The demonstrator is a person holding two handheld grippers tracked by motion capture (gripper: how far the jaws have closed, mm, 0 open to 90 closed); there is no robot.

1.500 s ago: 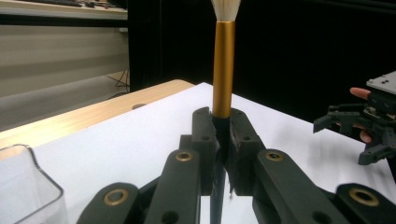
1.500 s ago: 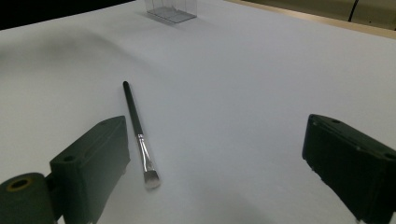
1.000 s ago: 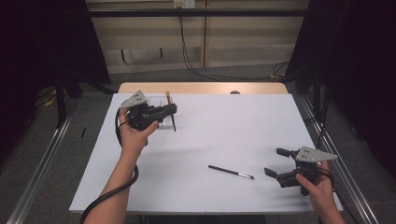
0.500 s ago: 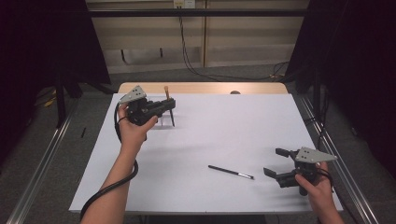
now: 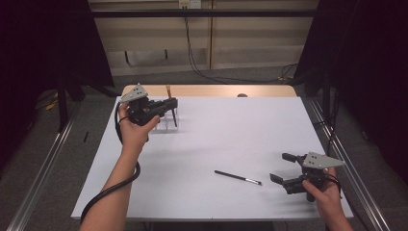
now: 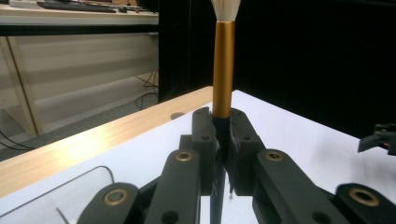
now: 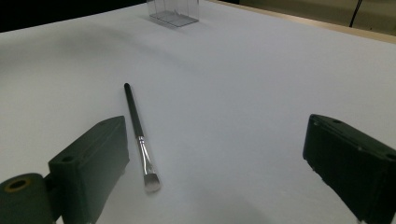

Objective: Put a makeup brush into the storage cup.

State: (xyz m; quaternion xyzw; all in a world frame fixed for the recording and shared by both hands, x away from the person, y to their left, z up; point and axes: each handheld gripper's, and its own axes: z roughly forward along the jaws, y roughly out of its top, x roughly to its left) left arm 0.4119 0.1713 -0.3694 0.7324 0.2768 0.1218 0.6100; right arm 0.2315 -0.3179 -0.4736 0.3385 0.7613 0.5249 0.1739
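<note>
My left gripper [image 5: 169, 104] is at the far left of the table, shut on a makeup brush [image 5: 168, 91] with a gold ferrule. The brush [image 6: 223, 70] stands upright between the jaws, pale bristles on top, and its black handle points down over a clear box [image 5: 166, 124]. A thin black brush [image 5: 238, 177] with a silver ferrule lies flat on the white table near the front right. My right gripper [image 5: 279, 167] hovers just right of it, open, with nothing between its fingers. The thin brush [image 7: 138, 135] lies close to one jaw of my right gripper [image 7: 217, 154].
The white sheet [image 5: 231, 130] covers the table, with a bare wooden strip [image 5: 216, 91] along the far edge. The clear box [image 7: 175, 11] stands far across the sheet. A dark round mark [image 5: 242, 95] sits on the wood. Cables trail on the floor beyond.
My left gripper has carried the gold brush a little farther away and to the left, closer over the clear box. The right gripper has barely shifted.
</note>
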